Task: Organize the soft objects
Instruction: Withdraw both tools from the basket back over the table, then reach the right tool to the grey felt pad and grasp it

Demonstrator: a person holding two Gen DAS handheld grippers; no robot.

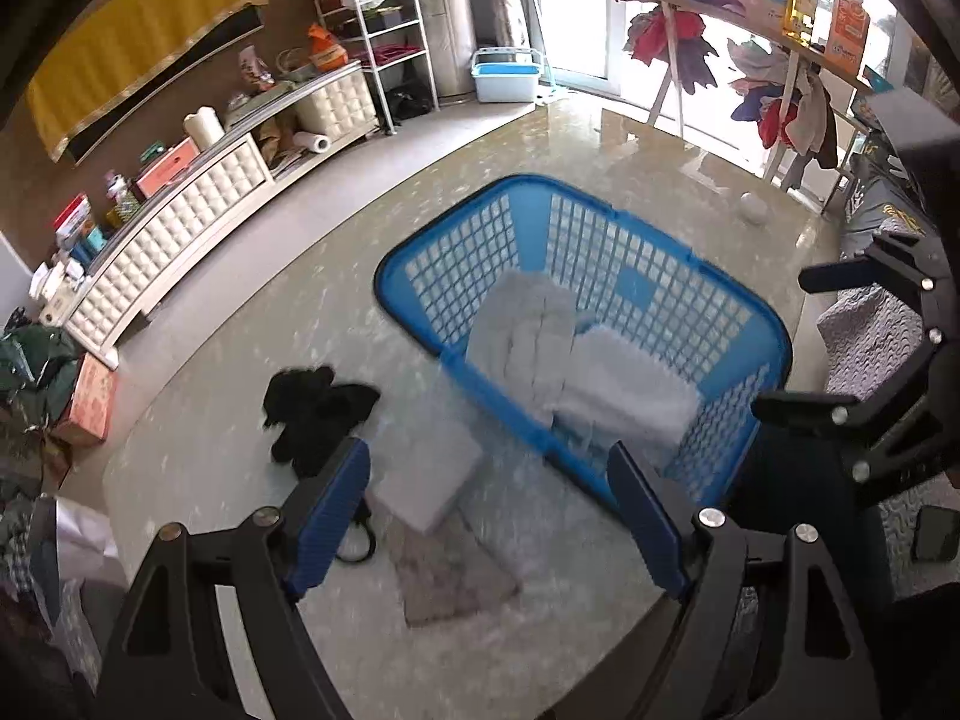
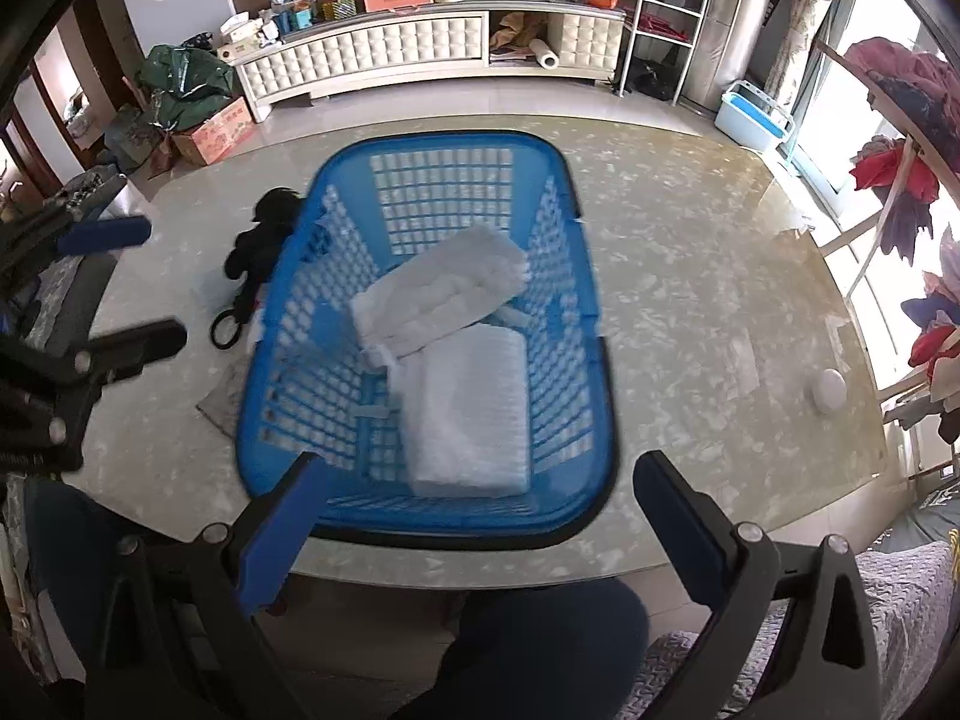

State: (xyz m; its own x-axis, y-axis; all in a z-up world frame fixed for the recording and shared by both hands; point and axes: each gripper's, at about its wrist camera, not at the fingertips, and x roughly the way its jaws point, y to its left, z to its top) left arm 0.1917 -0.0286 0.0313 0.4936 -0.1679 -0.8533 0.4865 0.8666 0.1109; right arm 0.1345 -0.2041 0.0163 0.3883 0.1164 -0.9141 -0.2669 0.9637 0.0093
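Towels point(image 2: 444, 354) lie inside the blue basket point(image 2: 591, 324) on the marble table point(image 2: 708, 324) — one white stack flat, a rolled white bundle point(image 2: 441, 291) tilted across it. Outside the basket's left wall: black cloth point(image 1: 315, 414), folded white cloth point(image 1: 429, 480), grey cloth point(image 1: 453, 576) under it, black-handled scissors point(image 2: 227, 324). Small white puck point(image 2: 829, 389) sits well apart to the right. Left gripper point(image 1: 489, 516) fingers spread, holding nothing; right gripper point(image 2: 477, 516) fingers spread too — above the basket's near rim.
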